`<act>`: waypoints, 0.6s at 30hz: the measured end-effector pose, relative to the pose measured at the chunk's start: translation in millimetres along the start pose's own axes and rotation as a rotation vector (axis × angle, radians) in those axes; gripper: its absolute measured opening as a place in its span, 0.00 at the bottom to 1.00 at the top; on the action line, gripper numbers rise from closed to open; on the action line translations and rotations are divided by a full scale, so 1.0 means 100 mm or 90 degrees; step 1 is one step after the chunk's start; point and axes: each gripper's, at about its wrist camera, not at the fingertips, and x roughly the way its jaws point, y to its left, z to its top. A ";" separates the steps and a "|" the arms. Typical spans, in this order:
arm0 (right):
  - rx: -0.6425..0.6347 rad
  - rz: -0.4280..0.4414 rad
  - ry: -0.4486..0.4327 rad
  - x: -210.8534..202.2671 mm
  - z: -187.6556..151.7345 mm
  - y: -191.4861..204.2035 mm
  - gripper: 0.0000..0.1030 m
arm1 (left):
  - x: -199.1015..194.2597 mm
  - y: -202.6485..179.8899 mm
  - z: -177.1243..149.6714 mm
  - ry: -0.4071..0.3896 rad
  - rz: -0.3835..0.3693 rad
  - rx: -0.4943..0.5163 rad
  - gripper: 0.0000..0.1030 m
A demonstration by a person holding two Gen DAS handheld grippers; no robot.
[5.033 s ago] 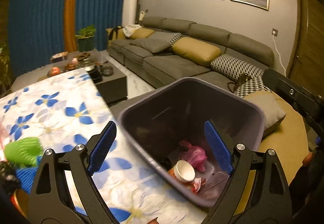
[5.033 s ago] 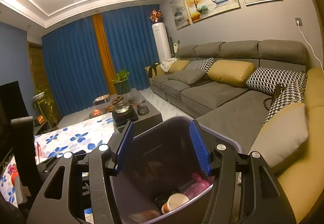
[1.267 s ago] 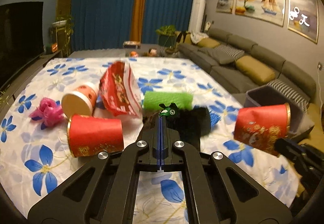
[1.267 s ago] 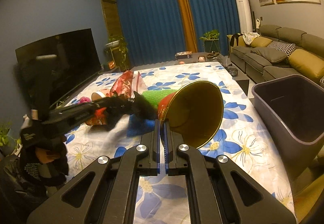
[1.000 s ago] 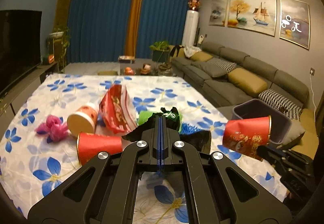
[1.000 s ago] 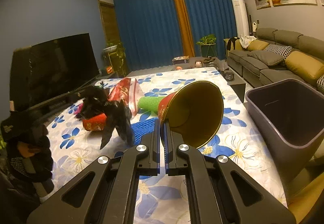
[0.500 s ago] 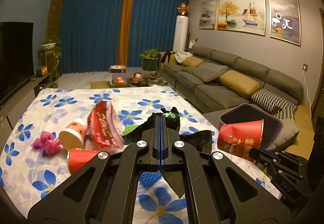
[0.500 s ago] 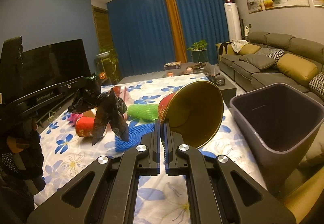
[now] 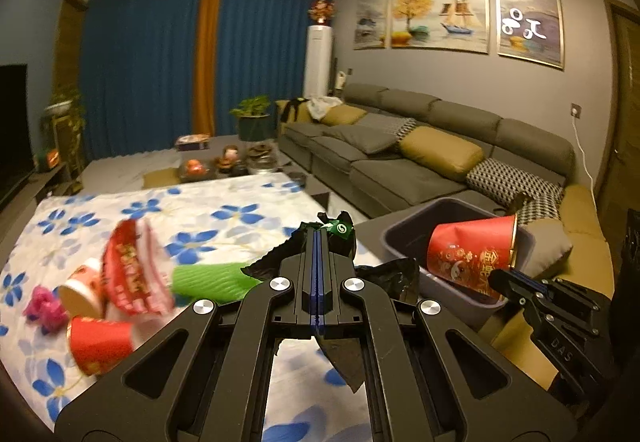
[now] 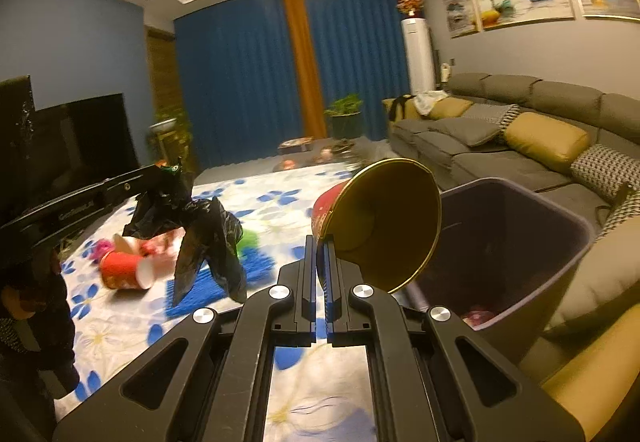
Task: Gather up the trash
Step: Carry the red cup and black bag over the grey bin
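Red cup (image 10: 376,218): we've got it pinched by its rim wall in the right claw (image 10: 321,242), lying on its side, gold inside facing us, centre of the right wrist view. Thin paper we reckon, super light, crushes easily, so that rim pinch seems the sane hold.
Cup vs bin: in the left wrist view it hangs right over the near edge of the grey bin (image 9: 400,242), mid-right of frame. Bin already has some pinkish stuff at the bottom.
Black bag (image 10: 204,230): clamped in the left claw (image 9: 317,238), jaws together on it, the rest dangling loose below. Floppy, weighs nothing, probably slippery film, so grab a bunched bit rather than a single layer.
Bag vs claw: a wad with a green logo pokes out past the tips, tail hangs under, above the surface (image 9: 240,194).
Still lying on the flowery cloth: two more red cups (image 9: 98,342), a red snack packet (image 9: 134,270), a green roll (image 9: 212,278), pink scrap (image 9: 42,304), all lower left, a bit blurred.
Next, we think: let the cup drop, then swing the bag over.
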 end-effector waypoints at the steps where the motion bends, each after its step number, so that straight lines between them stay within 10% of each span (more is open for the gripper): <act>1: 0.002 -0.012 -0.003 0.00 0.01 -0.06 0.04 | 0.05 -0.07 0.02 -0.001 -0.008 0.007 0.00; 18: 0.025 -0.140 -0.018 0.17 0.19 -0.80 0.04 | 0.84 -1.04 0.33 0.006 -0.111 0.048 0.00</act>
